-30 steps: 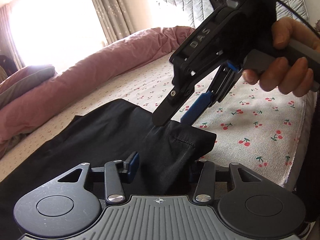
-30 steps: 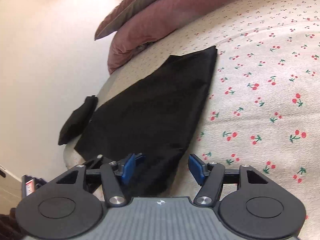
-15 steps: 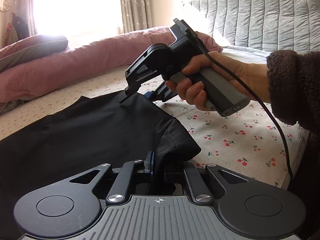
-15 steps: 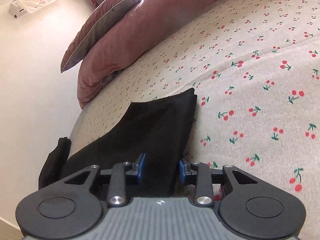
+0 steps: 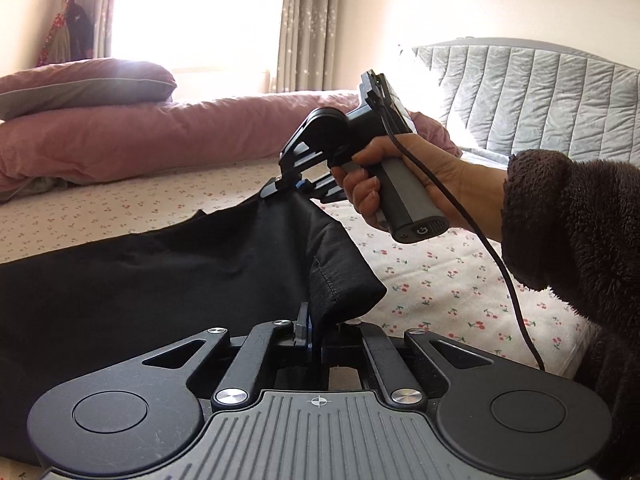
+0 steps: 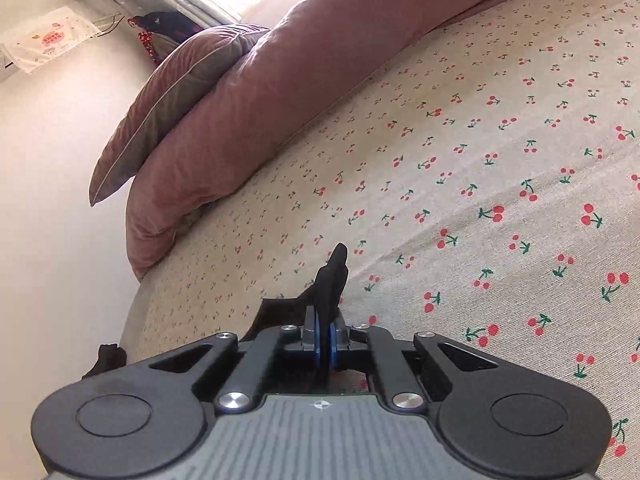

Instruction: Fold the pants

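Observation:
Black pants (image 5: 180,272) lie spread on the cherry-print bed sheet (image 5: 440,288). My left gripper (image 5: 314,320) is shut on the near corner of their edge, which stands raised in a fold. Farther along the same edge, a hand (image 5: 420,184) in a brown fleece sleeve (image 5: 568,220) holds my right gripper (image 5: 286,188). Its jaws are closing, and the cloth between them is lifted off the sheet. In the right wrist view the right gripper (image 6: 325,328) has its blue pads pressed on a tuft of the pants (image 6: 332,280) that pokes up past them.
A rolled pink duvet (image 5: 160,140) with a pillow (image 5: 80,88) on it runs along the far side of the bed. A grey quilted headboard (image 5: 540,92) stands at the right. The right gripper's cable (image 5: 500,272) hangs over the sheet. A dark item (image 6: 106,356) sits at the bed's edge.
Both grippers have closed onto the pants' edge and lifted it slightly. The right gripper has moved farther away from my left one along that edge.

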Tool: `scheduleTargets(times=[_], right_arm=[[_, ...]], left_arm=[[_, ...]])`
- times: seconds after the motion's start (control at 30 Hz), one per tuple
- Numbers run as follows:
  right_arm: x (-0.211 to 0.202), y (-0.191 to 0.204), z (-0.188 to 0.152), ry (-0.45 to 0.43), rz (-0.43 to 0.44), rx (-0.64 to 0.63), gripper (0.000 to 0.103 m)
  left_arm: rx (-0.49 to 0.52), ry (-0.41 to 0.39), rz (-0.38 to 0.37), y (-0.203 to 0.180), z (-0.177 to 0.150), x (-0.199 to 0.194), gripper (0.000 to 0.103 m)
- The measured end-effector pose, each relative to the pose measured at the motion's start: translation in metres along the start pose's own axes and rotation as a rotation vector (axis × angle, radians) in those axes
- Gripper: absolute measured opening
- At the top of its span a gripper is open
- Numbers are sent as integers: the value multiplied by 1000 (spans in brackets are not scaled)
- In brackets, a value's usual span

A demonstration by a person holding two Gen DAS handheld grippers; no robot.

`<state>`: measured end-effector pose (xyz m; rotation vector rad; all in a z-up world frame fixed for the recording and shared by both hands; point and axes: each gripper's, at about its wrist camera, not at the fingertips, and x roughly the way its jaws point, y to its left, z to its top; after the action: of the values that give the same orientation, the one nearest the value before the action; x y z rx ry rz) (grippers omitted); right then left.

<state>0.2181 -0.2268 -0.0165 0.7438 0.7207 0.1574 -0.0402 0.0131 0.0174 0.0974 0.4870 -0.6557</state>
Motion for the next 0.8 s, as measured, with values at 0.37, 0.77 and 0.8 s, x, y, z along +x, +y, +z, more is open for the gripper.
scheduleTargets(times=[0.37, 0.77, 0.8], right_arm=[[30, 114, 3, 17, 52, -168, 7], [119, 237, -43, 122, 129, -335, 7], [126, 242, -48, 130, 130, -343, 7]], left_arm=[[-296, -151, 86, 70, 11, -63, 1], [-640, -214, 324, 157, -20, -120, 1], [-667, -208, 342, 163, -25, -123, 1]])
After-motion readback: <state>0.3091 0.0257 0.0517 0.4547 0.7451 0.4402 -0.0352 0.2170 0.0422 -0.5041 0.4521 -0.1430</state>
